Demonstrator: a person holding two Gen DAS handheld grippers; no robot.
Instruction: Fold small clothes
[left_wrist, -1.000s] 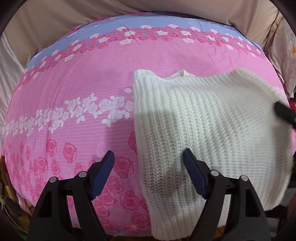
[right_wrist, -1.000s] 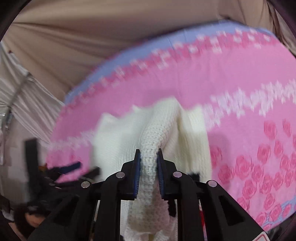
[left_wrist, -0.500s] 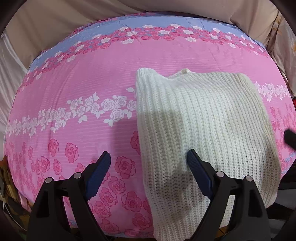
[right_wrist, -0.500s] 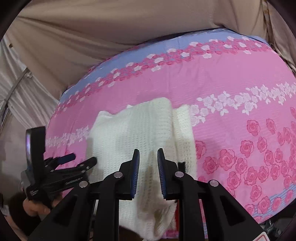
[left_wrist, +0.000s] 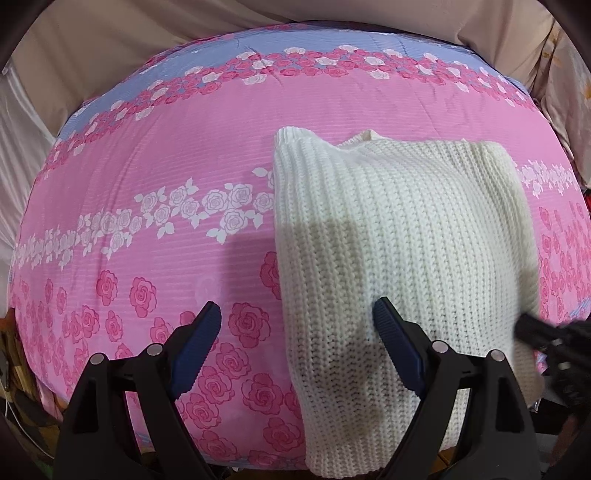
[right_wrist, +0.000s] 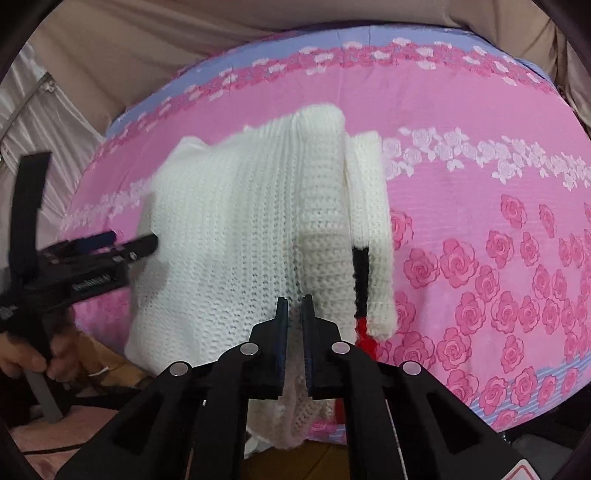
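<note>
A white knit sweater (left_wrist: 399, 236) lies folded lengthwise on the pink rose-print bed cover (left_wrist: 147, 192). Its near end hangs over the bed's front edge. In the right wrist view the sweater (right_wrist: 236, 229) shows a folded sleeve (right_wrist: 373, 236) along its right side with a black and red trim. My left gripper (left_wrist: 295, 321) is open, its right finger resting on the sweater's near left part. My right gripper (right_wrist: 294, 310) has its jaws nearly shut with nothing between them, just above the sweater's near edge. The left gripper (right_wrist: 110, 243) also shows in the right wrist view.
Beige curtain fabric (left_wrist: 110, 48) hangs behind the bed. The bed cover has a lilac band (right_wrist: 369, 40) at its far edge. A hand (right_wrist: 33, 362) holds the left gripper's handle at the lower left of the right wrist view.
My right gripper has let go of the sweater fold it held a second ago and drawn back toward the near edge. The sweater now lies flat. My left gripper stayed open, almost still.
</note>
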